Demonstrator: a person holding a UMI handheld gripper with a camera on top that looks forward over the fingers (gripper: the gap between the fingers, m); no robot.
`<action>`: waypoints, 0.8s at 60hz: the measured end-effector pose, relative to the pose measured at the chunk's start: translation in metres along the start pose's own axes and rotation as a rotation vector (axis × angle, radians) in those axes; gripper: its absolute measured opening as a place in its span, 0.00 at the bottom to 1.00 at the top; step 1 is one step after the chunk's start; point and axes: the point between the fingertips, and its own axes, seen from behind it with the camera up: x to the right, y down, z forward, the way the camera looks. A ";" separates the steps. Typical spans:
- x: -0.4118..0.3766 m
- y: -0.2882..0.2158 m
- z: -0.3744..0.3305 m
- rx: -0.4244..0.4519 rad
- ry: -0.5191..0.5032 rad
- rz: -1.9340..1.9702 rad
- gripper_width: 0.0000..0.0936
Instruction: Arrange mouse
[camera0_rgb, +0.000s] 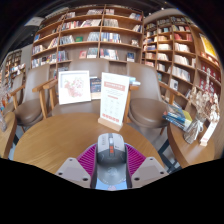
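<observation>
Two fingers (111, 163) with magenta pads (89, 157) are clamped on a grey mouse (110, 152), holding it at either side just above the round wooden tabletop (50, 140). Beyond stands a white sign card (114, 100), with bookshelves (95, 35) behind.

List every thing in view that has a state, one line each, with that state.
gripper: shut on the mouse.
mouse: held between the pads, raised over the table.
sign card: upright on the table, just beyond the mouse.
framed picture: standing, propped upright.
chairs: unoccupied, pulled up to the table.
</observation>
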 end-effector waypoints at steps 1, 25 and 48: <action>0.004 0.006 0.004 -0.011 -0.002 0.004 0.42; 0.013 0.063 0.034 -0.077 -0.041 0.042 0.56; 0.020 0.053 -0.082 -0.036 -0.013 0.080 0.91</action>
